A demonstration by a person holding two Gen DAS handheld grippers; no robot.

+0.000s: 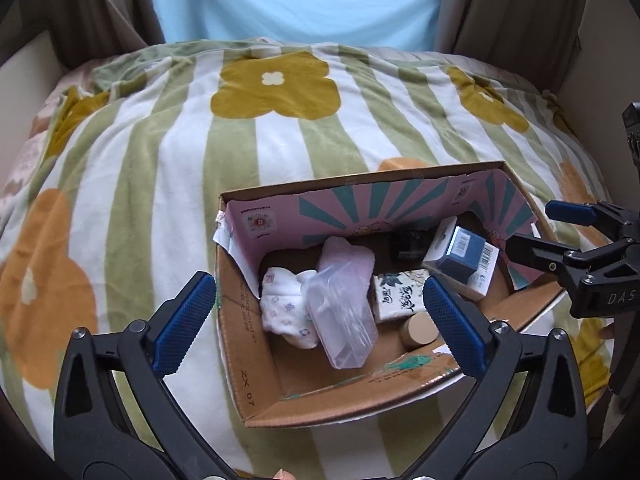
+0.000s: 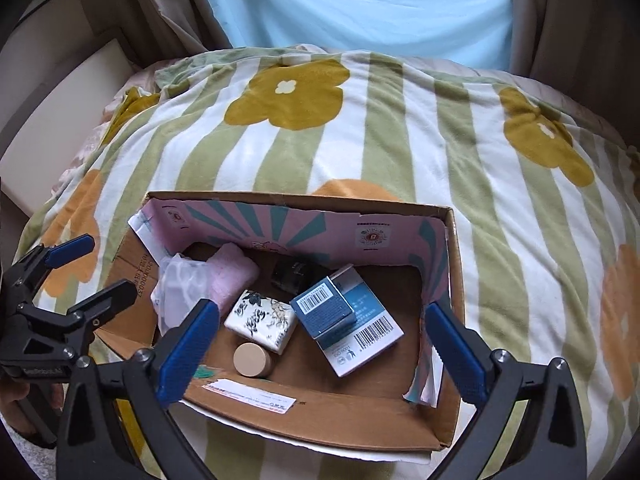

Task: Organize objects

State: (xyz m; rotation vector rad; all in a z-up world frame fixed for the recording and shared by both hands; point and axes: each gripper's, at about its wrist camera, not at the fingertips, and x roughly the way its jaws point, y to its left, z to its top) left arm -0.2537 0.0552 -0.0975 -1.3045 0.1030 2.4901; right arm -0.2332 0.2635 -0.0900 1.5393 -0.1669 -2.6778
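An open cardboard box (image 1: pixel 244 344) sits on a flowered blanket. Inside lie a white patterned sock (image 1: pixel 280 304), a clear plastic bag (image 1: pixel 344 320) over a pink cloth (image 1: pixel 344 256), a tissue pack (image 2: pixel 262 320) with ink drawings, a round wooden-lidded jar (image 2: pixel 252 360), a dark blue carton (image 2: pixel 324 308) on top of a white carton (image 2: pixel 360 348), and a black object (image 2: pixel 292 274) at the back. My left gripper (image 1: pixel 316 296) hovers open over the box's left half, nothing between its fingers. My right gripper (image 2: pixel 320 314) hovers open over the right half, also empty.
The green-striped blanket (image 1: pixel 160 160) with yellow and orange flowers covers the bed around the box. A light blue curtain (image 1: pixel 300 0) between brown drapes hangs behind. A pale ledge (image 2: pixel 60 120) runs along the left. A person's fingers (image 2: pixel 16 396) show below the left gripper.
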